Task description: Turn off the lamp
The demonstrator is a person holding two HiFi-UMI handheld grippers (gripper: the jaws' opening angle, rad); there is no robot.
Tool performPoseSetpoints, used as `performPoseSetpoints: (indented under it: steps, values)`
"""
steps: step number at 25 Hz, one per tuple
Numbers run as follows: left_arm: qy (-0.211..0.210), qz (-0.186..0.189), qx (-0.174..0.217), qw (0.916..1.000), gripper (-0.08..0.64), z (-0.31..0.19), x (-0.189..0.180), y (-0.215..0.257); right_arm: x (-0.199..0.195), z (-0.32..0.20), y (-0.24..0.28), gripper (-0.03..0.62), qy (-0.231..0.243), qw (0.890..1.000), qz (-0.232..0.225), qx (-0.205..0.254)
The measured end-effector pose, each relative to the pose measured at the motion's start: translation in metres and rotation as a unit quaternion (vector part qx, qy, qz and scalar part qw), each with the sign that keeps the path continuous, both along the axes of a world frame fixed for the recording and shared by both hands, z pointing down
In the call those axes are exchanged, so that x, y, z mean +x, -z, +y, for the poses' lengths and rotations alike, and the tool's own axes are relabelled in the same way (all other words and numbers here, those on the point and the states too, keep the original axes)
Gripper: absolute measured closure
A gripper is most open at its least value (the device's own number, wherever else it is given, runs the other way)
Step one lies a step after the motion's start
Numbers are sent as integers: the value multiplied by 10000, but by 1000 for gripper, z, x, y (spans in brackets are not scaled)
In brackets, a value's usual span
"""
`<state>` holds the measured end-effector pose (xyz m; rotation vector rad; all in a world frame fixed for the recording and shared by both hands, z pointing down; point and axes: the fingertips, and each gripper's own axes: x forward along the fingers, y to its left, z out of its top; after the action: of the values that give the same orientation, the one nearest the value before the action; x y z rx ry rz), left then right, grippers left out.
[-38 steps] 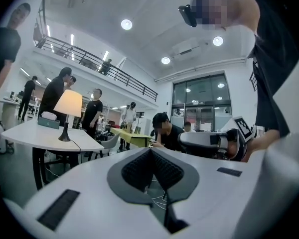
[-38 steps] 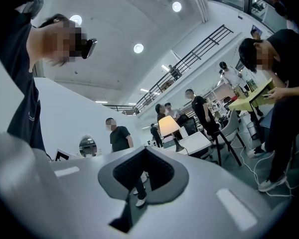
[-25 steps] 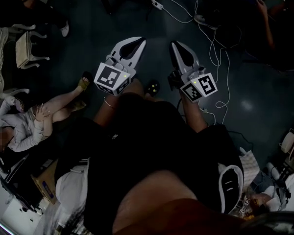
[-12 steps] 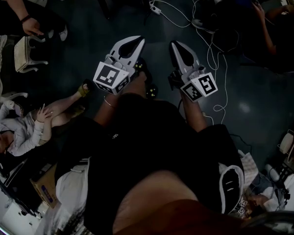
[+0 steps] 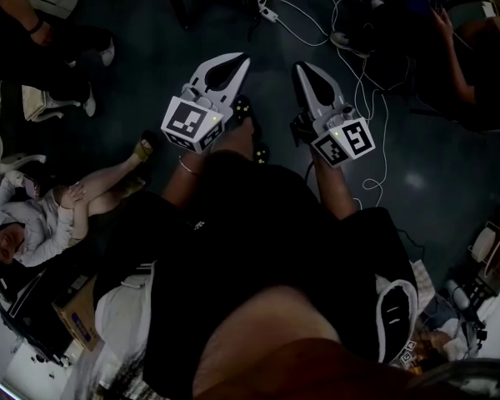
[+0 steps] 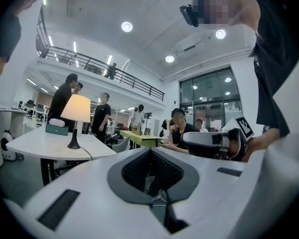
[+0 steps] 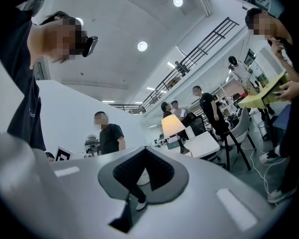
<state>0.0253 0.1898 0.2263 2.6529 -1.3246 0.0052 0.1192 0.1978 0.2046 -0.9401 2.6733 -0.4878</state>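
The lamp (image 6: 75, 114) stands lit on a white table (image 6: 45, 144) at the left of the left gripper view, some way off. Its cream shade glows and a dark cord runs from its base. In the right gripper view the same lamp (image 7: 173, 127) shows far ahead, right of centre, on that table (image 7: 207, 144). My left gripper (image 6: 150, 150) is shut and holds nothing. My right gripper (image 7: 145, 148) is shut and also holds nothing. Seen from the head camera, the left gripper (image 5: 236, 62) and the right gripper (image 5: 303, 68) are held side by side over a dark floor. The lamp is outside that view.
White cables (image 5: 368, 82) trail over the floor ahead to the right. A person (image 5: 42, 215) sits low at the left. Several people stand or sit around the room (image 6: 179, 128). A teal box (image 6: 56, 129) lies behind the lamp, and a chair (image 7: 237, 133) stands by the table.
Both grippers have shifted a little forward, upward in the head view. The floor beneath has slid back, and a person at the top left has moved.
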Motion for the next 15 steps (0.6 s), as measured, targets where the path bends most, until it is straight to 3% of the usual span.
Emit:
performPoseSetpoints:
  steps: [15]
  values:
    - [22,111,-88,9999,552,-61,-15,-14,-16,-64,-10,592,69,9998,159,-140]
